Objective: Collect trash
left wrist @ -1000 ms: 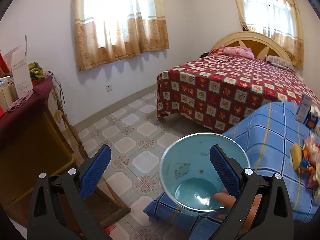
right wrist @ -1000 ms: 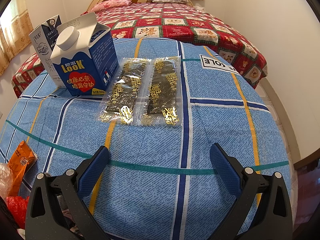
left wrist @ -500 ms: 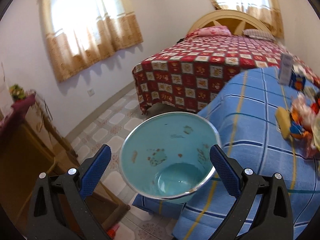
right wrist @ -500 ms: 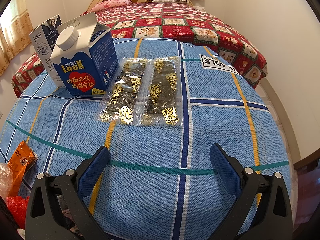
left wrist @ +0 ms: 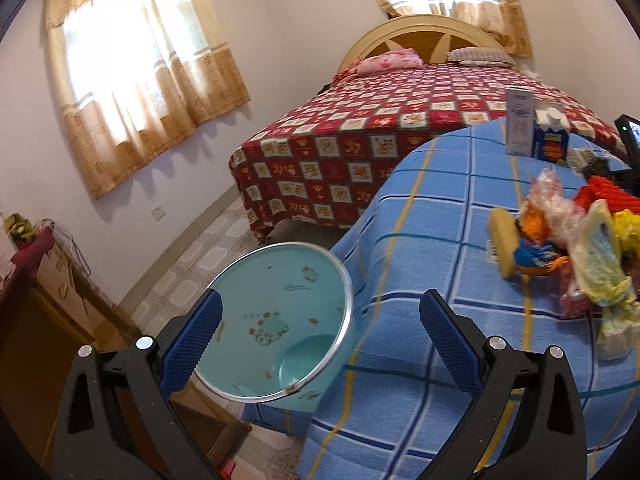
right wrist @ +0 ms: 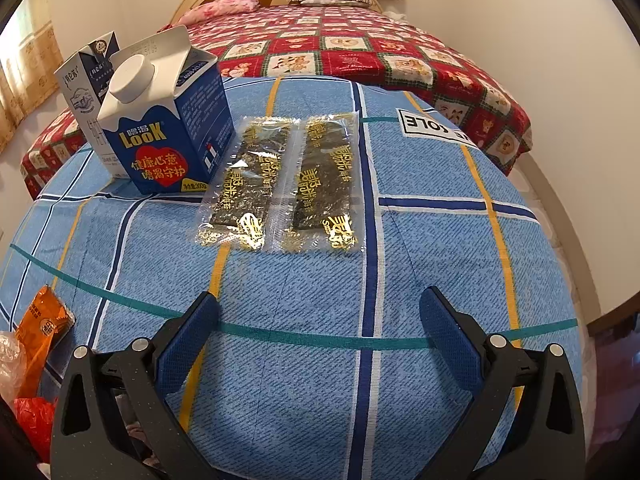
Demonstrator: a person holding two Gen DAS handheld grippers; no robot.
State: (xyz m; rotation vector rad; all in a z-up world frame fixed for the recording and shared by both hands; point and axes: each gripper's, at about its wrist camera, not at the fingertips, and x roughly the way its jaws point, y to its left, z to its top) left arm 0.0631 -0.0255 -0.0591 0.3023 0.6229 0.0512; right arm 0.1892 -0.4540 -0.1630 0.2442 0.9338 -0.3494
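Observation:
A teal waste bin (left wrist: 276,320) with a metal rim stands beside the blue checked cloth (left wrist: 432,216), empty apart from stains. My left gripper (left wrist: 320,332) is open above the bin's right rim and the cloth's edge. A heap of wrappers (left wrist: 576,240) lies on the cloth to the right. In the right wrist view my right gripper (right wrist: 320,330) hangs open over the cloth. Ahead of it lie two seaweed packets (right wrist: 286,188), a blue LOOK carton (right wrist: 168,120) and a milk carton (right wrist: 86,84). An orange wrapper (right wrist: 42,328) sits at the lower left.
A bed with a red patterned cover (left wrist: 384,128) stands behind the clothed surface. A wooden cabinet (left wrist: 44,320) is on the left by the tiled floor (left wrist: 200,256). Curtained windows line the walls. Both cartons (left wrist: 536,130) stand at the cloth's far side.
The left gripper has swung right, so the bin has slid left in its view and the wrapper heap has come in. A hand at the bin is gone. The right gripper has not moved.

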